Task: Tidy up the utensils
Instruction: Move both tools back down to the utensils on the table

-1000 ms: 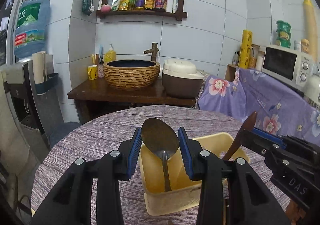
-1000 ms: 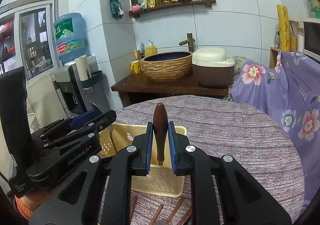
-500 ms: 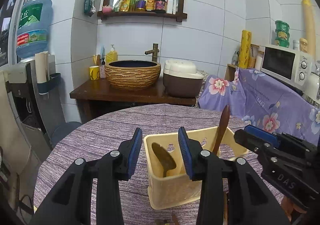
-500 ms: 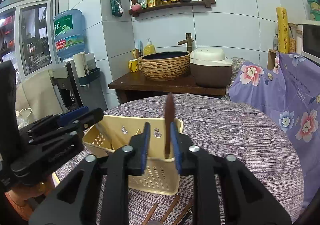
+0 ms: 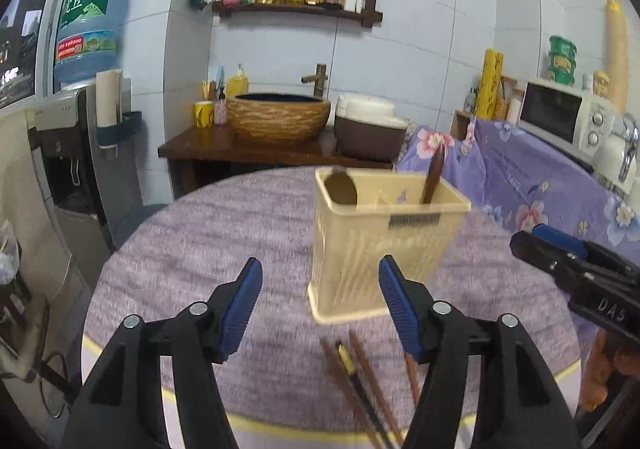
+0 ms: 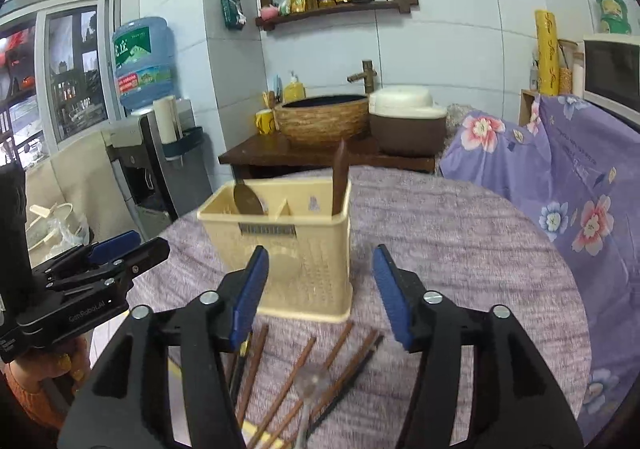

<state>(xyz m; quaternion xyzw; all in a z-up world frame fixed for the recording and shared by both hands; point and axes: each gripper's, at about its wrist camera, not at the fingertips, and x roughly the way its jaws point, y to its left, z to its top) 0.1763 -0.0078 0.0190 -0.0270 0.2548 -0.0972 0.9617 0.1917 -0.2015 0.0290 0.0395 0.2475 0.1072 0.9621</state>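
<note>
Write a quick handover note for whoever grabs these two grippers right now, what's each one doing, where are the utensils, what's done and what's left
Left gripper: fingers opening, nothing between them.
Right gripper: fingers opening, nothing between them.
Yellow holder stands on the purple table. Metal spoon is in its left compartment, wooden utensil in its right.
Done: those two are placed.
Left: chopsticks lie loose on the table in front of the holder, along with what looks like another spoon, too blurred to be sure. Probably pick those up next.
</note>
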